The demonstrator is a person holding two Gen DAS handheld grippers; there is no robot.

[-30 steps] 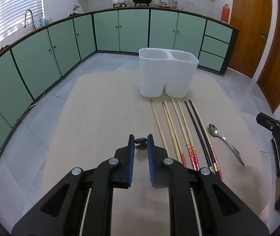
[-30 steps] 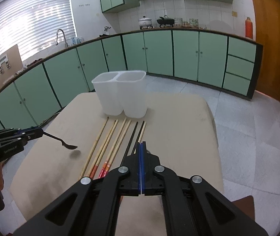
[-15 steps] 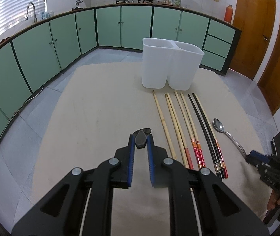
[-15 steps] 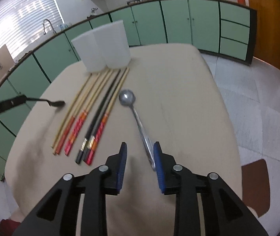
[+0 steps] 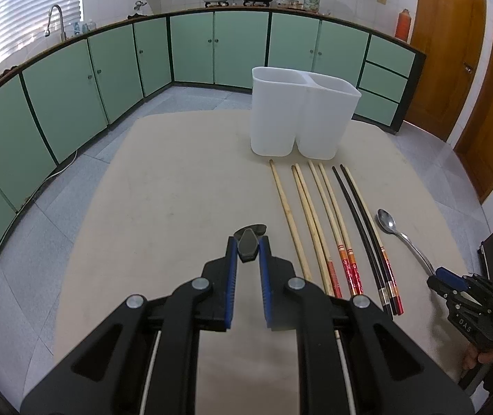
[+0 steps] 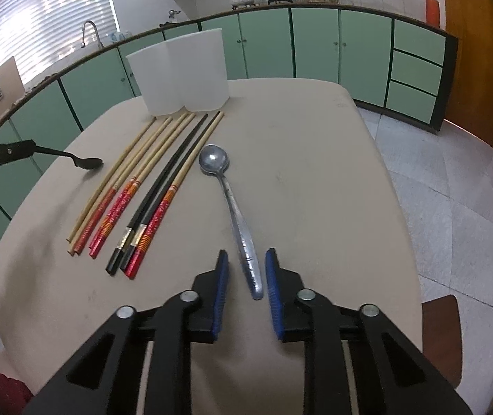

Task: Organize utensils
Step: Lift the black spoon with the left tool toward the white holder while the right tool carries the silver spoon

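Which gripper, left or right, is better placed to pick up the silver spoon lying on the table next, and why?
Right. The right gripper is open with the silver spoon handle lying between its fingers. The left gripper already holds a black spoon, away beyond the chopsticks.

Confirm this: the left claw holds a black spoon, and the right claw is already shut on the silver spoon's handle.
Not quite. In the right wrist view the right claw is open, its jaws on either side of the silver spoon handle, not shut on it. The left claw does hold the black spoon.
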